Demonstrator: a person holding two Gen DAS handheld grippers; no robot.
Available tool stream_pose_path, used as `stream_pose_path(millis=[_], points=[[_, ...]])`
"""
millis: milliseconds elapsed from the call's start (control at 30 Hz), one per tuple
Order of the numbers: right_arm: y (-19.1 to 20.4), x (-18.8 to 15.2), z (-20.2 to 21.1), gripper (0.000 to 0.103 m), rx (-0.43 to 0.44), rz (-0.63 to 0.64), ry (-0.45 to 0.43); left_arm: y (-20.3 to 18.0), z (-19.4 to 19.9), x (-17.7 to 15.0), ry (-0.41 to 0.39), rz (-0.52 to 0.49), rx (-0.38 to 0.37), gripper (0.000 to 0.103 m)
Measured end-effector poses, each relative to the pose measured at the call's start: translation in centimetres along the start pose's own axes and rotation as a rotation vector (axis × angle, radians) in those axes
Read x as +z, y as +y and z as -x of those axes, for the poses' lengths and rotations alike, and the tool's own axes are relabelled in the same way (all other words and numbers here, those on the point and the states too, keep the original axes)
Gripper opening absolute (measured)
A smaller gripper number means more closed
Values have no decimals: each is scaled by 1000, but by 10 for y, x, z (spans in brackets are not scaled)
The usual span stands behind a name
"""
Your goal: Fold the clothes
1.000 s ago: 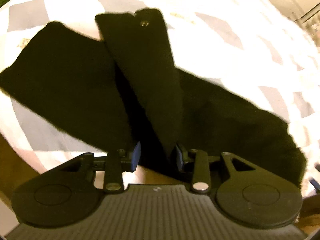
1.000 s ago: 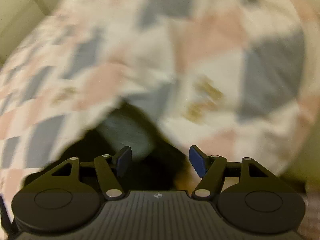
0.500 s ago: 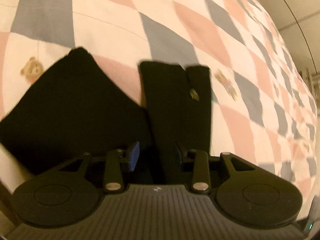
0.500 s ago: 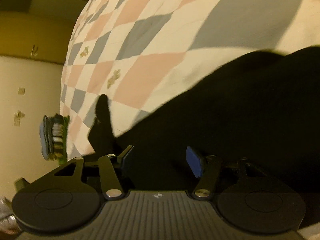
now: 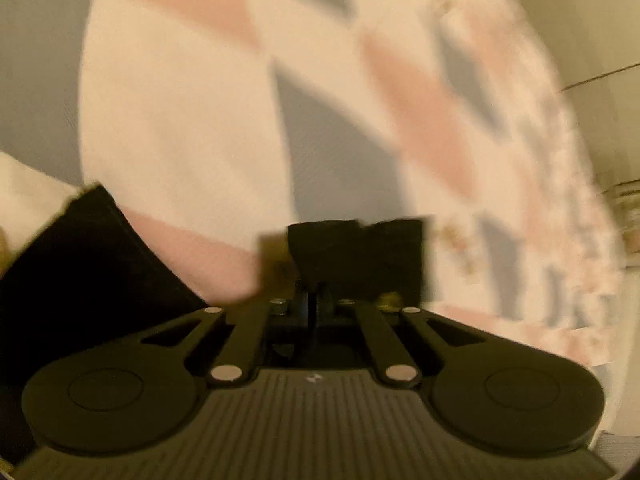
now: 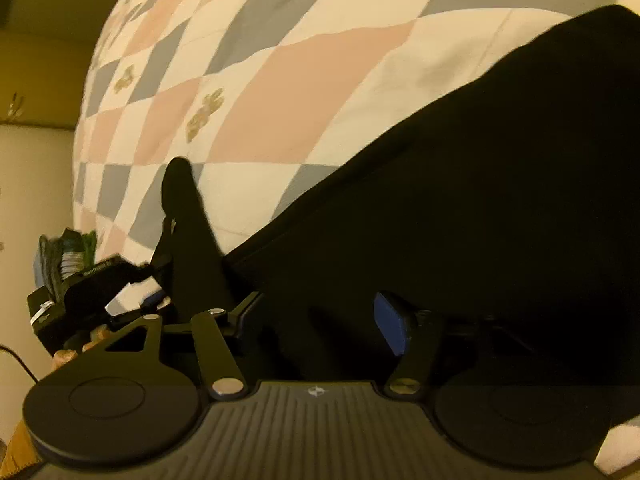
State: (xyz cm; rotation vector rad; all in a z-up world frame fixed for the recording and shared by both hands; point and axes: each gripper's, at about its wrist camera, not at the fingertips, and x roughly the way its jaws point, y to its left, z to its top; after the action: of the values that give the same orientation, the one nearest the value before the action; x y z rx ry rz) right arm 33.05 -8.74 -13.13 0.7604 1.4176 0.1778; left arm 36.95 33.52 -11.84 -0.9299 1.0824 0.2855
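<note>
Left wrist view: left gripper (image 5: pixel 313 304) fingers have just clamped together on a black garment strip (image 5: pixel 356 248) projecting ahead of them. Right gripper (image 6: pixel 320 312) fingers stand apart over the black garment (image 6: pixel 460 208) spread on the checkered quilt (image 6: pixel 280 92).

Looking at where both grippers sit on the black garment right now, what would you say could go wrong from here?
1. The left gripper has just closed at the very edge of the black garment; such a shallow bite, if it has cloth at all, may slip when lifted.
2. The right gripper stands open over the cloth, so lifting now would raise one side only and skew the fold.
3. The garment lies near the edge of the checked quilt and might slide off.
</note>
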Motion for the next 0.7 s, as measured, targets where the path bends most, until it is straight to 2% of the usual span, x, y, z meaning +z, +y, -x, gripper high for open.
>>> stream_pose_path(millis=[33,133,200,267,300,400,467,533,600,667,700], points=[[2,1,0,64,-6,3,-1,1,26,-4,-46,-10,-54,1],[7,3,-1,65,-19,25,0,18,102,-25,-162,-25,-145,1],[10,5,-4,66,-20,48,11,45,137,-42,-221,-9,-93,1],[11,9,-5,66,-21,72,27,85,147,-61,-227,70,3,9],[12,10,-6,66,-20,85,37,105,140,-69,-214,144,50,14],[15,13,-7,69,-7,141,68,165,122,-95,-173,366,184,16],[16,12,-5,69,-6,179,94,175,124,-109,-213,473,138,18],[15,10,-1,70,-5,215,114,160,131,-118,-261,430,150,18],[12,9,10,71,2,250,122,139,138,-124,-294,328,234,18],[5,9,24,72,2,270,118,115,138,-130,-314,215,363,18],[-1,9,32,72,-2,277,113,105,142,-133,-312,154,401,18]])
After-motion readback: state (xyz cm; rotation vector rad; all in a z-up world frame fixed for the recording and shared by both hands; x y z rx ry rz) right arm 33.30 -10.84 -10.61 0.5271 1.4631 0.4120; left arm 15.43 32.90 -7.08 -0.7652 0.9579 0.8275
